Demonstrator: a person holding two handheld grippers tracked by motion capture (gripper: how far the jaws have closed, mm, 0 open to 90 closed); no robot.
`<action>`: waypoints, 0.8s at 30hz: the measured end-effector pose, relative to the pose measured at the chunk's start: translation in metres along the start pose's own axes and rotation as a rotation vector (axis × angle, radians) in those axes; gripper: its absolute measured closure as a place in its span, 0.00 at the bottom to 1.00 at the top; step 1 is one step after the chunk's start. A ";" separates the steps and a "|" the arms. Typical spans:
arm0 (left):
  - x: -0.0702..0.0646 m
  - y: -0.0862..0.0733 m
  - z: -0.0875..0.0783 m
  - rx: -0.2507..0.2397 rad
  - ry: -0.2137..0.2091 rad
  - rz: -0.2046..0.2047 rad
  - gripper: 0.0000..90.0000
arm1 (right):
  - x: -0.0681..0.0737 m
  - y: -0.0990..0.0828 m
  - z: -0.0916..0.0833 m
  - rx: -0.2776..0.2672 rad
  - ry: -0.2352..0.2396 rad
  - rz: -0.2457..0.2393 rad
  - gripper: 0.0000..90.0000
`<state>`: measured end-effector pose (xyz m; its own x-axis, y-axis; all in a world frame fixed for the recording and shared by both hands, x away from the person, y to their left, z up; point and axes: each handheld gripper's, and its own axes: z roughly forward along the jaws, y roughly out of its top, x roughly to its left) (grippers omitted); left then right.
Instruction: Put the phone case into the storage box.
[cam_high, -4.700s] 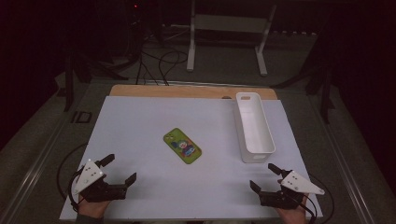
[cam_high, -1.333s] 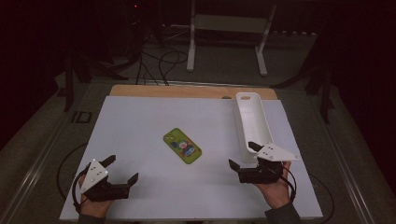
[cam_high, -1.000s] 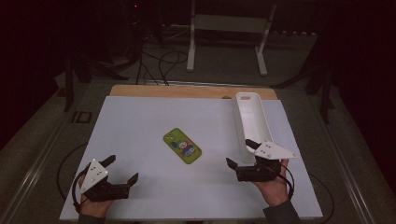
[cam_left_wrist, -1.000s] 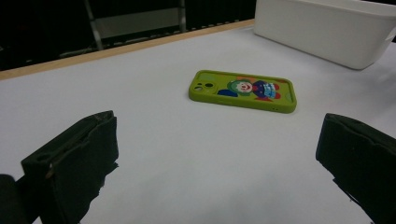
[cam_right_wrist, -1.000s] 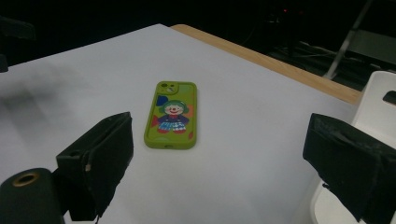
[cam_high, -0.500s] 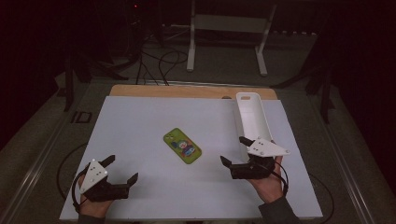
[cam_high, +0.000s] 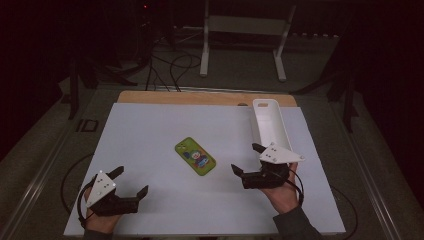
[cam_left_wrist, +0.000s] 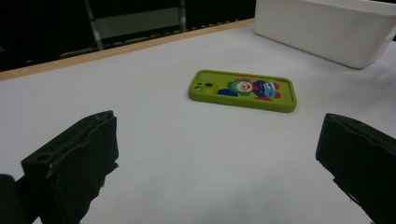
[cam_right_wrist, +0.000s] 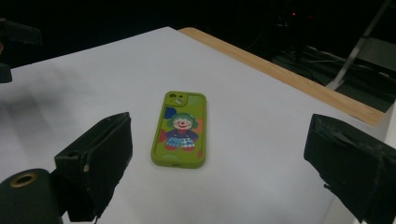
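One green phone case (cam_high: 195, 156) and one white bin (cam_high: 270, 125) lie on the worktop (cam_high: 150, 130). Two grippers, left (cam_high: 131, 184) and right (cam_high: 246, 159), both have jaws wide, empty.

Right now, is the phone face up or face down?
Face down: the green phone lies flat on the white table, showing its camera corner and clown-printed back. Nothing touches it.

Lab or recording studio, dark. White sheet (cam_high: 150, 140) over wooden table (cam_high: 200, 97), lit alone. Black surroundings; cables (cam_high: 170, 65) on floor at far left, white metal stand legs (cam_high: 242, 45) at far centre.
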<state>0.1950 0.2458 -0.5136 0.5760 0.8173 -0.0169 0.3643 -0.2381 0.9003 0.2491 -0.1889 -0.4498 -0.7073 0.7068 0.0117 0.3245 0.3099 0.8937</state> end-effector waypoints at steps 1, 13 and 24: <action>0.000 0.000 0.000 0.000 0.000 0.000 0.00 | 0.000 0.001 0.001 -0.001 0.002 -0.001 0.09; -0.001 0.000 0.001 0.001 -0.003 0.000 0.00 | 0.000 0.012 0.014 0.016 0.019 0.002 0.09; -0.001 0.000 0.002 0.004 -0.005 0.003 0.00 | 0.000 0.020 0.024 0.046 0.019 -0.005 0.08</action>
<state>0.1955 0.2442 -0.5145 0.5808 0.8139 -0.0160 0.3655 -0.2432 0.8985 0.2702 -0.1677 -0.4429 -0.7209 0.6928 0.0166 0.3494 0.3426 0.8721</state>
